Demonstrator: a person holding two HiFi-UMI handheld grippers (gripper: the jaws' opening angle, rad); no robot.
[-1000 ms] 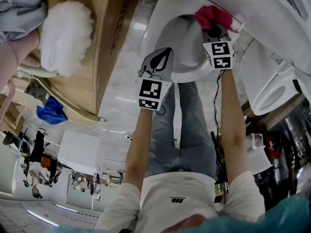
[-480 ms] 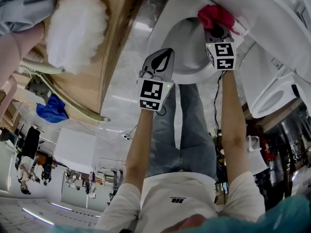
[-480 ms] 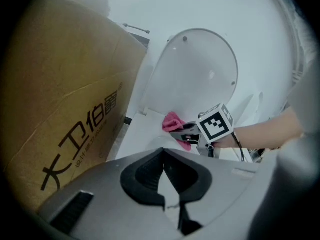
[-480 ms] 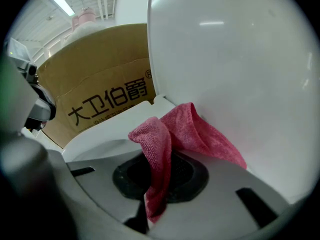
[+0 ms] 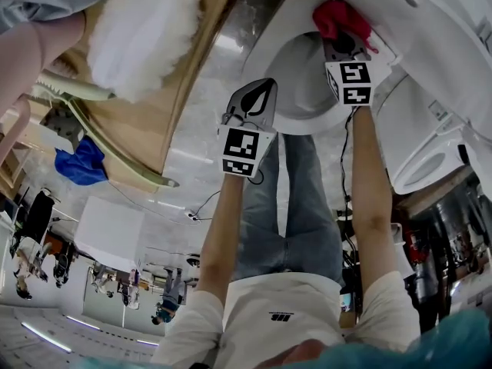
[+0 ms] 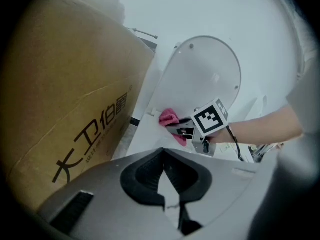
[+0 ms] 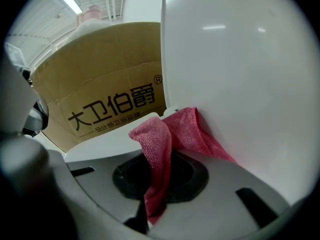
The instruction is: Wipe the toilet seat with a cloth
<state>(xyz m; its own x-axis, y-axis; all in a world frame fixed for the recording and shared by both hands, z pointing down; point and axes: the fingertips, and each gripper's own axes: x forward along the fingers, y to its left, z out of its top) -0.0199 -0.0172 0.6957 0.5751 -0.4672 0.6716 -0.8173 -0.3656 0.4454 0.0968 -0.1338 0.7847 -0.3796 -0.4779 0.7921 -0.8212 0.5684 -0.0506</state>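
The white toilet seat (image 5: 261, 41) lies at the top of the head view, its lid (image 6: 202, 79) raised behind it. A pink cloth (image 5: 338, 18) rests on the back of the seat by the lid's base. My right gripper (image 5: 344, 43) is shut on the cloth (image 7: 167, 134), which drapes down between its jaws (image 7: 160, 161) and touches the lid (image 7: 240, 59). My left gripper (image 5: 254, 92) hovers in front of the bowl, left of the right one, shut with nothing in it. The left gripper view (image 6: 163, 151) shows the cloth (image 6: 169, 117) and the right gripper (image 6: 182, 131) ahead.
A tall printed cardboard box (image 6: 65, 99) stands close to the toilet's left side (image 7: 110, 84). A white fluffy thing (image 5: 142, 37) sits over the box. A second white toilet (image 5: 430, 160) is at the right. A blue cloth (image 5: 77, 164) lies far left.
My right gripper has pushed the pink cloth a little farther back along the seat toward the lid. The left gripper has stayed in place.
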